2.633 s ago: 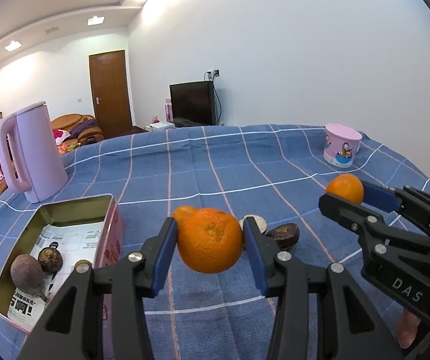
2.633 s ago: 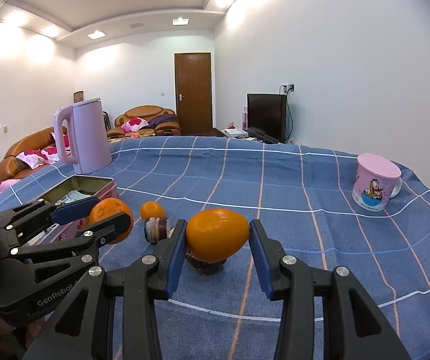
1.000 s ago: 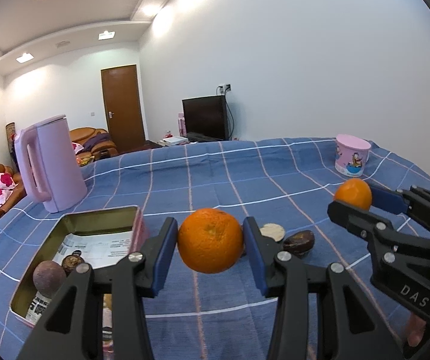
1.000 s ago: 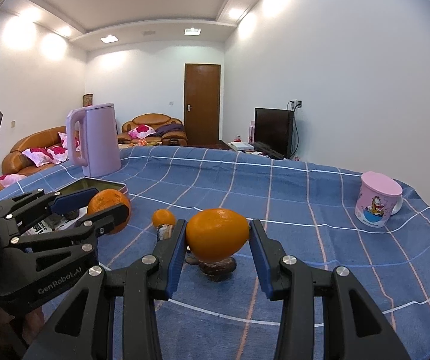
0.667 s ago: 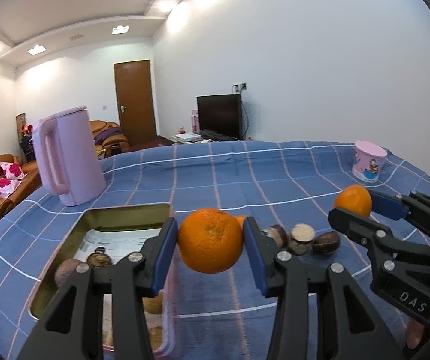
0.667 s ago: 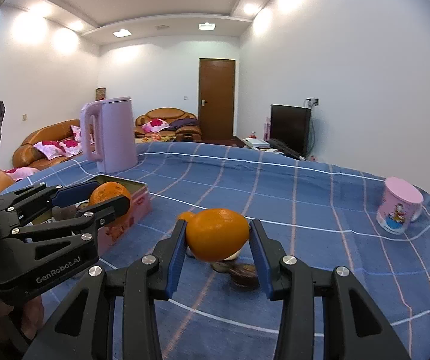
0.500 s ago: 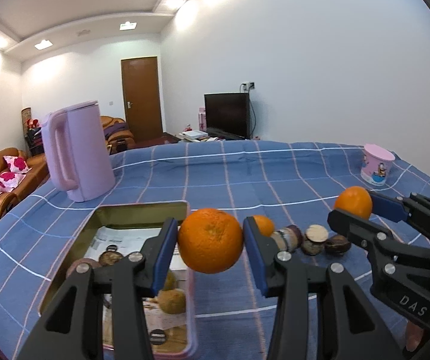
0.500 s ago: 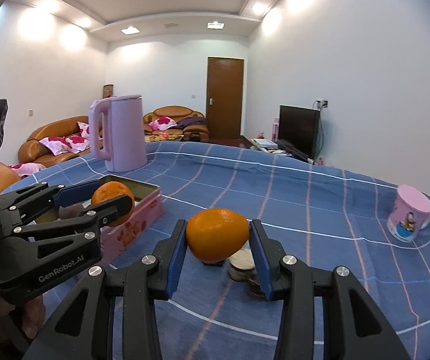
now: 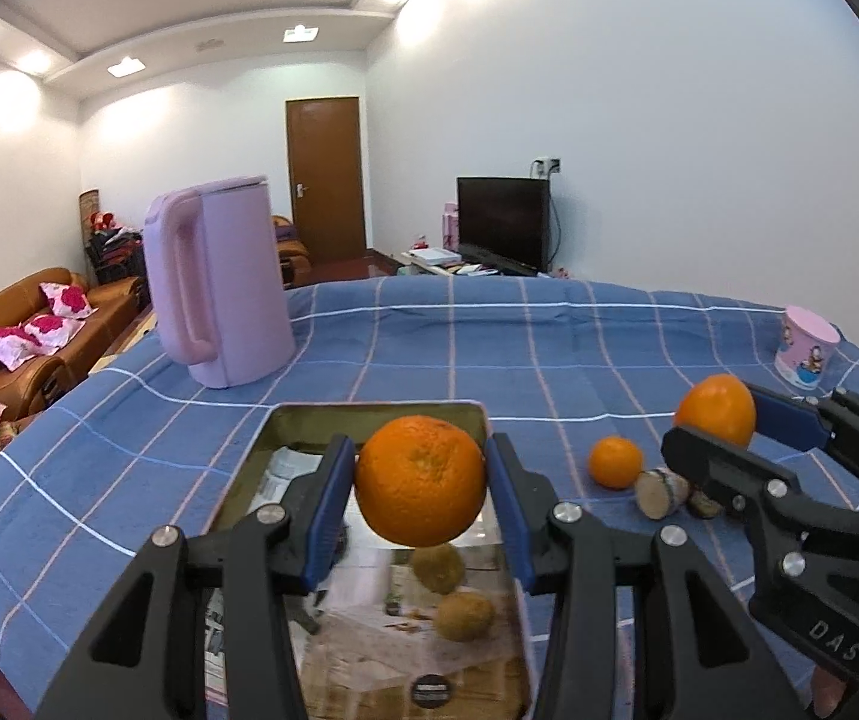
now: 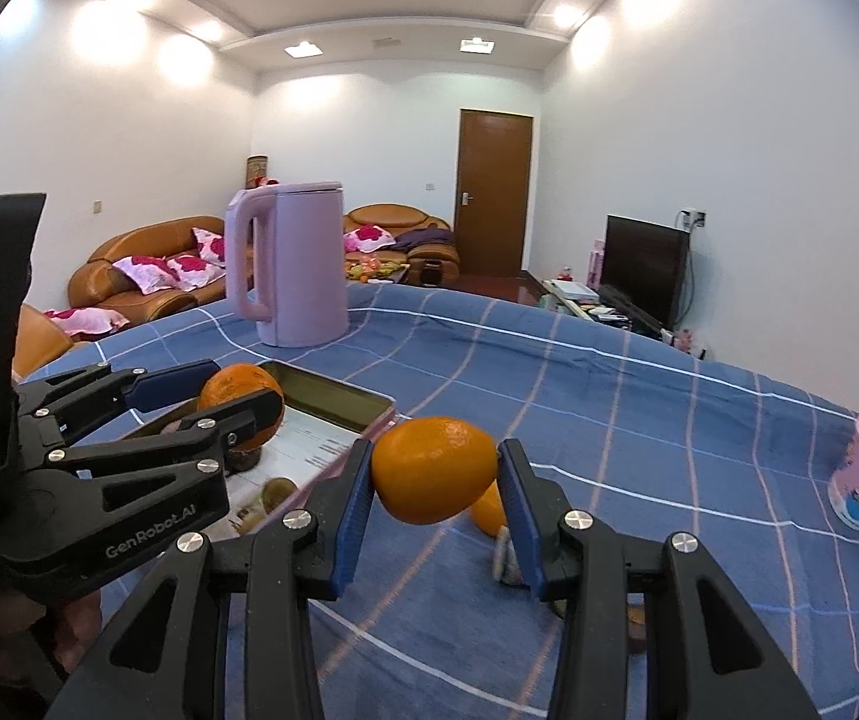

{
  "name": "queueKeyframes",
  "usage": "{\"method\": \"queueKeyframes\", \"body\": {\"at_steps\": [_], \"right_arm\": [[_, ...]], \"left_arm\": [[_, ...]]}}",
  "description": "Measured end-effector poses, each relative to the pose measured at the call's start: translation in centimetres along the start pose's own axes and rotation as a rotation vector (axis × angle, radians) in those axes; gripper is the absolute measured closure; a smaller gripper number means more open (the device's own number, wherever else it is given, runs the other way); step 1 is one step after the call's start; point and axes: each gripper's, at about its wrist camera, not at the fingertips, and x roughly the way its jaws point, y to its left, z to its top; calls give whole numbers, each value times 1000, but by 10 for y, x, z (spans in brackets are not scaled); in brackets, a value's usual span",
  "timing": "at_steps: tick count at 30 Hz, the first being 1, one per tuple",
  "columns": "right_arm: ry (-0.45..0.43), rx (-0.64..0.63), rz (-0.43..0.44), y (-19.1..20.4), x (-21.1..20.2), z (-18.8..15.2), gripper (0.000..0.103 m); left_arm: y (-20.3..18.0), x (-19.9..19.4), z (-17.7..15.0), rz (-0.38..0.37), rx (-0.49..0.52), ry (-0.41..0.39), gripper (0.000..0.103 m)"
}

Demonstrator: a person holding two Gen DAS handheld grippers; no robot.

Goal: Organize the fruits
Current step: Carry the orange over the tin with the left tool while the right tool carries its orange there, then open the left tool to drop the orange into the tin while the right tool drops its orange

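Both grippers are drifting toward the tin: we are holding two oranges, one clamped in our left gripper above it, one in our right gripper; a third, smaller orange is lying at three o'clock.

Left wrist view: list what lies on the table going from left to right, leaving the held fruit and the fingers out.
Purple kettle → open tin → small loose orange → cut pale round piece → pink cartoon cup.
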Motion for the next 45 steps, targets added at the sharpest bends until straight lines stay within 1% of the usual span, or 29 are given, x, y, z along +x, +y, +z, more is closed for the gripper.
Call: {"method": "queueKeyframes", "body": {"at_steps": [6, 17, 27, 31, 34, 45], "right_arm": [[13, -18, 29, 14, 16, 7, 59], [42, -32, 69, 34, 43, 17, 59], [98, -7, 75, 35, 73, 19, 59], [124, 13, 92, 33, 85, 18, 59], [131, 10, 90, 35, 90, 18, 59], [178, 8, 131, 41, 108, 15, 59]], "left_arm": [[16, 8, 1, 29, -16, 22, 56], [30, 26, -1, 58, -24, 77, 56], [41, 39, -4, 55, -38, 119, 56], [44, 41, -4, 57, -43, 126, 56], [47, 43, -6, 61, -48, 130, 56], [60, 49, -7, 60, -69, 146, 56]]}}
